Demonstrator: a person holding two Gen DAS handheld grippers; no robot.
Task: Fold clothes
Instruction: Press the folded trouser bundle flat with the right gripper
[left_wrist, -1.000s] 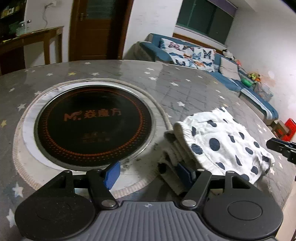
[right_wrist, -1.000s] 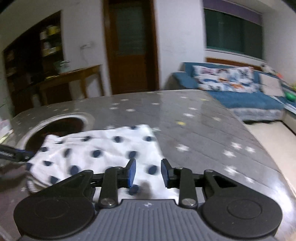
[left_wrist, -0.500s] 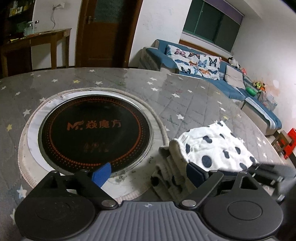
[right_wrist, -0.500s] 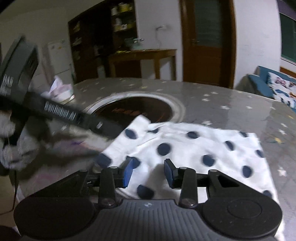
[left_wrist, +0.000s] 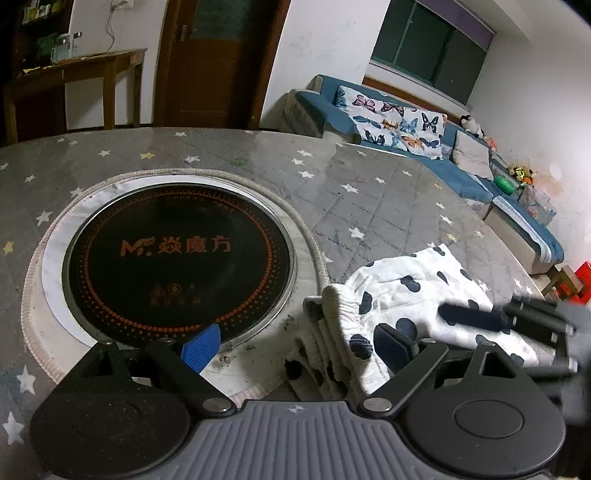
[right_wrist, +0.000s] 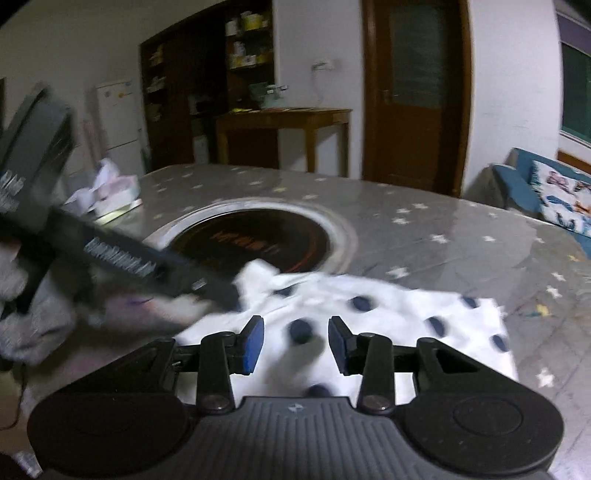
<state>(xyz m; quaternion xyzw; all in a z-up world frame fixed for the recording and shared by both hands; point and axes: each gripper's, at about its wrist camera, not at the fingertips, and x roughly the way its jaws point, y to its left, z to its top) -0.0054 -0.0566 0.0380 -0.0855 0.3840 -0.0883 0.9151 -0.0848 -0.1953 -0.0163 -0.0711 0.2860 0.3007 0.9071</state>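
Observation:
A folded white garment with dark blue dots (left_wrist: 402, 302) lies on the grey star-patterned table, right of the round black cooktop (left_wrist: 177, 258). My left gripper (left_wrist: 295, 345) is open wide at the garment's elastic waistband edge; its right finger (left_wrist: 391, 343) rests over the cloth. My right gripper (right_wrist: 295, 345) is open and empty just above the garment (right_wrist: 369, 314), and it shows as a blurred black bar in the left wrist view (left_wrist: 506, 317). The left gripper's fingers (right_wrist: 155, 269) reach the cloth's far corner in the right wrist view.
The table (left_wrist: 369, 192) has its edge close to the garment's right side. A tissue box (right_wrist: 110, 192) sits at the table's far left. A blue sofa (left_wrist: 406, 129), a wooden side table (right_wrist: 288, 125) and a door (left_wrist: 214, 62) stand beyond.
My left gripper has opened wider and pulled back slightly from the waistband. My right gripper has swung left over the garment and opened wider.

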